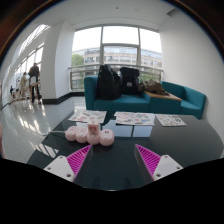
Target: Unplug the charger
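My gripper (113,166) is open above a dark glossy table (120,148), and nothing stands between the fingers. The left finger's pink pad (78,158) and the right finger's pad (148,158) stand wide apart. Just ahead of the left finger a cluster of pale pink rounded objects (88,133) sits on the table. I cannot make out a charger, a plug or a cable among them.
Printed sheets (134,118) lie on the far part of the table. Beyond it stands a teal sofa (185,100) with dark backpacks (108,82) on it, under large windows. People (32,80) stand far off to the left on a shiny floor.
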Demonstrator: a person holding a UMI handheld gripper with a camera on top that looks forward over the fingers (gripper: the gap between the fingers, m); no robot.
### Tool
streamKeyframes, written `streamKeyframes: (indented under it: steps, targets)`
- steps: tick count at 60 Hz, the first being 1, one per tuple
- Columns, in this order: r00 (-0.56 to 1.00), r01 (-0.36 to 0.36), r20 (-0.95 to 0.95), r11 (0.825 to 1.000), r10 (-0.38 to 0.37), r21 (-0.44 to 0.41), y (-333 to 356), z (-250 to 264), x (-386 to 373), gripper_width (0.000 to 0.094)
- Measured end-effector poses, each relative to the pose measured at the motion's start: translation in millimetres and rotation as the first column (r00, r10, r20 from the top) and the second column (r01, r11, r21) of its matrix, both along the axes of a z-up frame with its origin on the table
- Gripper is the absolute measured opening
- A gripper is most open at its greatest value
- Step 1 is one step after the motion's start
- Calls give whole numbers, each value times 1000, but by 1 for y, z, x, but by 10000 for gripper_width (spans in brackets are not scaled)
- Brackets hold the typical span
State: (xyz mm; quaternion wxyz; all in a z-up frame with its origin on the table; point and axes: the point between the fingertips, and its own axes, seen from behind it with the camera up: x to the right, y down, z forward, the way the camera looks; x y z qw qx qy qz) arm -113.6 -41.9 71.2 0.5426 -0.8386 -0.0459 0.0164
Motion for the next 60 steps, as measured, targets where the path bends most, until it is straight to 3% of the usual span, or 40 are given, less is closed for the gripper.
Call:
streamKeyframes:
  steps: [11,15,23,26,28,43,47,49,51,52,55,57,58,60]
  targets:
    - [1000,-18,-7,999,18,37,91,-8,-58,830]
    - [1000,-13,-16,999,14,49,113,-11,-70,767]
    - [1000,-10,-13,999,10,37,140,-33,-91,567]
    - [1000,-12,12,1000,12,21,145,-39,-94,438]
    - [999,11,36,999,-12,34,149,-36,-88,296]
    - [999,30,-13,999,-29,33,148,-37,-88,171]
    - [999,20,-26,1000,-21,-8,149,-36,-88,149]
    - [996,7,-85,1000,-6,7,151,-11,-91,151]
    - [990,16,-138,988,5,153,155,61,-83,150]
    - [991,29,-134,972,3,233,155,103,-73,148]
    - [993,44,-116,894,9,446,147,220,-43,147]
    - [995,38,-103,859,17,510,141,263,-25,147]
    - [994,41,-106,852,17,521,139,275,-16,147]
    - [994,51,-110,856,7,514,135,284,5,149]
